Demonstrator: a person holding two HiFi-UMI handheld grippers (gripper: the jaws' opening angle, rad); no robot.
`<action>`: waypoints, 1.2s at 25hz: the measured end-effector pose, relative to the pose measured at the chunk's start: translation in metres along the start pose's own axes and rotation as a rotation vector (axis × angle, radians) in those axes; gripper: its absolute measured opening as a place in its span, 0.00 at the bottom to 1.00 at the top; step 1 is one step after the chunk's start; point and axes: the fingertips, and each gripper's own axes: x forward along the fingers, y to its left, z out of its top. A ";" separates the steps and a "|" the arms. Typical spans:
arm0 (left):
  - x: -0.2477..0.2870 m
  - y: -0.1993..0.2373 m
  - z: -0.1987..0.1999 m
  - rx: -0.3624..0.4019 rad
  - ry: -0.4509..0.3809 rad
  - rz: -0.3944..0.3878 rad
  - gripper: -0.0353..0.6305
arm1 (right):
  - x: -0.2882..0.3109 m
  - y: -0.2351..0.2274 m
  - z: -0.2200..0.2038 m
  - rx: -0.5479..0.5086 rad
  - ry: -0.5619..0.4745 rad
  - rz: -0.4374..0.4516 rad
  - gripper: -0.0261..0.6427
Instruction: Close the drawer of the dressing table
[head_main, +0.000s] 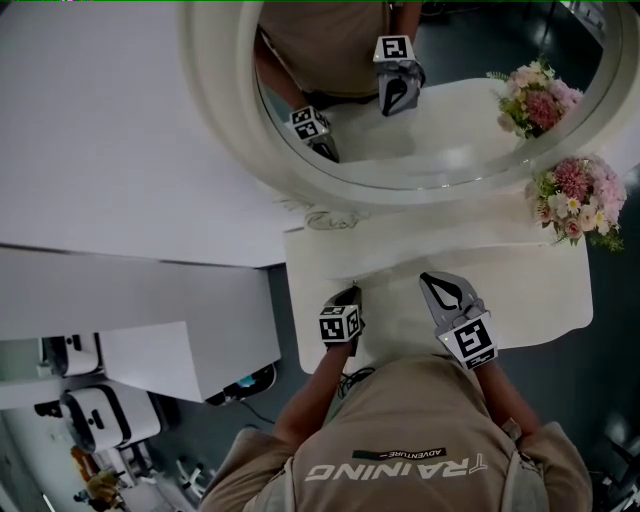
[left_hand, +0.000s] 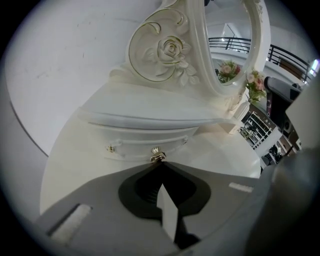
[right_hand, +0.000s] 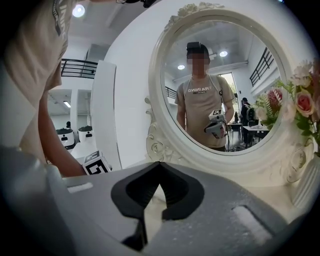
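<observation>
The white dressing table (head_main: 530, 290) stands under an oval mirror (head_main: 450, 140). In the left gripper view its curved drawer front (left_hand: 142, 139) sits just below the tabletop, with a small gold knob (left_hand: 157, 154) at its middle. My left gripper (left_hand: 161, 163) is shut and empty, its tips right at that knob. In the head view the left gripper (head_main: 348, 292) is at the table's front edge. My right gripper (head_main: 425, 276) hovers over the tabletop, shut on nothing, and in its own view the right gripper (right_hand: 159, 163) points at the mirror (right_hand: 220, 80). How far the drawer stands out is unclear.
A bunch of pink flowers (head_main: 577, 198) stands at the table's right end, close to the right gripper's side (right_hand: 300, 105). A white wall panel (head_main: 120, 130) runs along the left. White machines (head_main: 95, 415) stand on the floor at lower left. The person's torso fills the bottom.
</observation>
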 end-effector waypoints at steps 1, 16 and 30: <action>0.001 0.001 0.002 -0.001 -0.002 -0.001 0.08 | 0.001 -0.001 0.000 0.004 0.001 0.001 0.04; 0.004 0.000 0.014 -0.001 -0.032 -0.024 0.08 | 0.006 -0.001 0.010 -0.016 -0.009 0.015 0.04; -0.082 -0.045 0.034 0.104 -0.244 -0.107 0.08 | -0.013 0.038 0.008 -0.012 -0.012 0.052 0.04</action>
